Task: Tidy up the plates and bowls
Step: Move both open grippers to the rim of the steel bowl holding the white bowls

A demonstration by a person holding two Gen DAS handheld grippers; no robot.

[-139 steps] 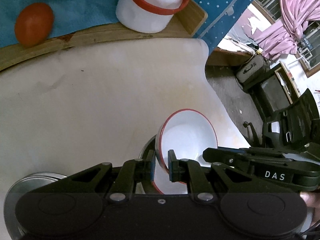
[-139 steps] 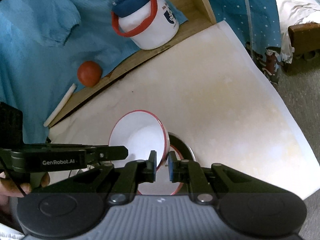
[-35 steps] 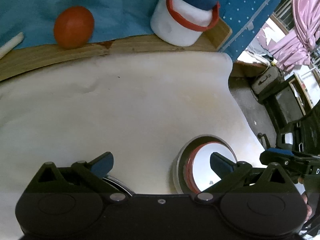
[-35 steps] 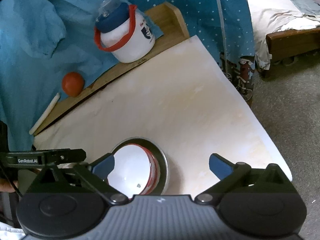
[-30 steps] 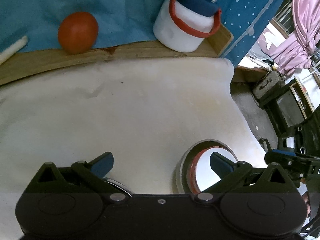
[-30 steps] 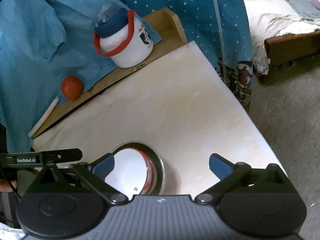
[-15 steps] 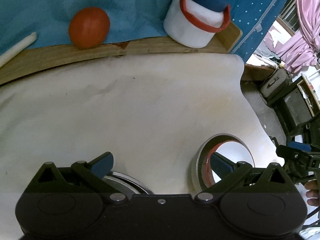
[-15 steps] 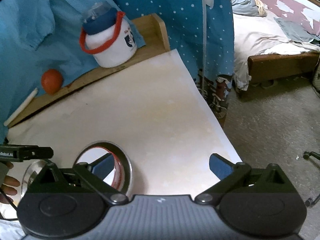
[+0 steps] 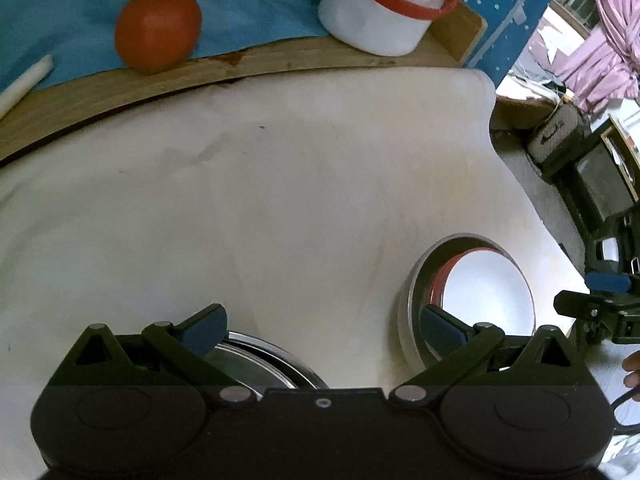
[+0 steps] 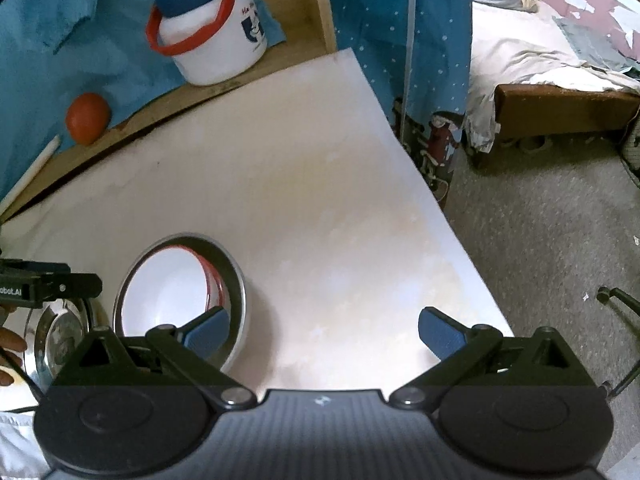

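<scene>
A white bowl with a red rim (image 9: 486, 296) (image 10: 168, 288) sits nested inside a steel bowl (image 9: 408, 300) (image 10: 236, 280) on the cream table top (image 9: 280, 208) (image 10: 320, 200). A second steel plate (image 9: 260, 356) (image 10: 56, 332) lies to its left, partly hidden under my left gripper. My left gripper (image 9: 324, 326) is open and empty, between the two dishes. My right gripper (image 10: 324, 330) is open and empty too, just right of the nested bowls, near the table's front edge.
On the wooden ledge (image 9: 240, 68) at the back stand a white jar with a red handle and blue lid (image 9: 380, 12) (image 10: 208, 40), an orange-red ball (image 9: 158, 28) (image 10: 87, 118) and a white stick (image 10: 32, 172). Blue cloth hangs behind. The table's right edge (image 10: 440, 208) drops to the floor.
Both grippers held the white bowl's rim 4.6 s ago; they have let go and opened, and the bowl now rests in the steel bowl. Both grippers have since drawn back.
</scene>
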